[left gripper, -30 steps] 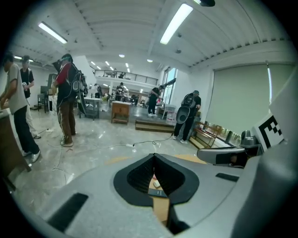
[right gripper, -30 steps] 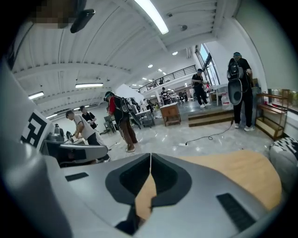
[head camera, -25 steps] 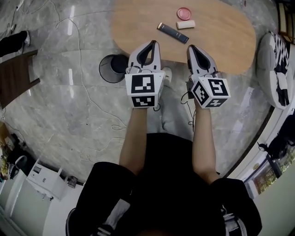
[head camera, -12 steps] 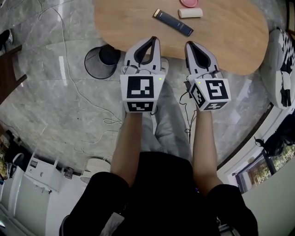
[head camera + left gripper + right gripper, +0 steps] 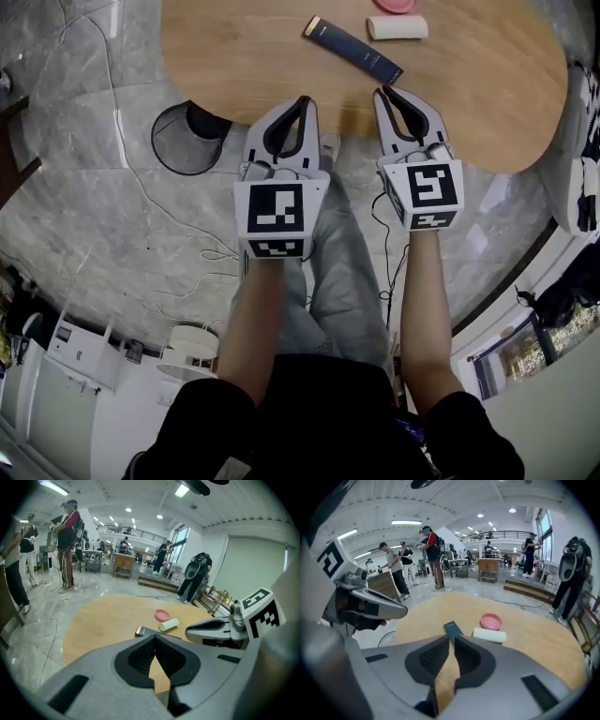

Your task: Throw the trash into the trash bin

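Marble floor all round, with an oval wooden table (image 5: pixel 281 66) set on it. Trash lies on the table's far part: a dark flat packet (image 5: pixel 353 50), a white roll (image 5: pixel 397 27) and a pink lid (image 5: pixel 394 5). A black trash bin (image 5: pixel 187 139) stands on the floor at the table's left edge. At the table's near edge are the left gripper (image 5: pixel 302 101) and right gripper (image 5: pixel 382 94) — each with jaws together, holding nothing.
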A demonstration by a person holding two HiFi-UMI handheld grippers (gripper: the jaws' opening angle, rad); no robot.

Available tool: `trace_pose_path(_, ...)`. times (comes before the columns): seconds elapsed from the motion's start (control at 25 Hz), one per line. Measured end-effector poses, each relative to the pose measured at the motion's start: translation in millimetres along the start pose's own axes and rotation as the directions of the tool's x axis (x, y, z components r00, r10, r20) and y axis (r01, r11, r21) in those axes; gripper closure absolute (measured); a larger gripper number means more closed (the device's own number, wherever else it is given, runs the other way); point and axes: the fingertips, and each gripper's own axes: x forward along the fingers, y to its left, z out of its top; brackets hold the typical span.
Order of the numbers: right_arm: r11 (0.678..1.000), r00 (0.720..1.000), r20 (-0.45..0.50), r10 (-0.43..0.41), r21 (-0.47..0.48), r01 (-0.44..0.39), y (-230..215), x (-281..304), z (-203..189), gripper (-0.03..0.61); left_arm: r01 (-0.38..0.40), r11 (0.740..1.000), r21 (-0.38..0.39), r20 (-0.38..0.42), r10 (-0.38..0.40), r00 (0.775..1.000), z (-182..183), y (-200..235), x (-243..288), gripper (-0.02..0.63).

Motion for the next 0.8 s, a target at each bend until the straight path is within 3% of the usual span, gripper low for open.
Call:
trace_pose_path(0.16, 0.994, 0.997, -0.075, 0.005, -0.110, -0.013, -14, 24, -21, 0.553, -0.010, 1.000, 0.003, -0.012, 0.010, 1.000, -12, 3, 12, 0.612)
trace_pose_path(0.24, 0.987, 0.991, -0.133, 0.018, -0.156, -0.039, -20, 35, -32, 0.431, -0.016, 1.000, -0.004, -0.016, 0.016, 1.000, -15, 5, 13, 0.612)
trace_pose_path(0.32, 0.977, 0.981, -0.192, 0.032, -0.199, -0.071, -26, 46, -43, 0.392, -0.023, 1.000, -0.006, -0.020, 0.023, 1.000, -18, 9, 13, 0.612)
trace_pose_path(0.56, 0.939, 0.957, -0.288, 0.024, -0.321, -0.120, -40, 69, -61, 0.376, -0.050, 0.998, -0.023, -0.038, 0.049, 0.998, -27, 20, 10, 0.612)
trace_pose_path(0.8, 0.941, 0.945, -0.326, 0.030, -0.310, -0.136, -39, 86, -68, 0.376, -0.062, 0.997, -0.051, -0.042, 0.060, 0.997, -36, 28, 6, 0.612)
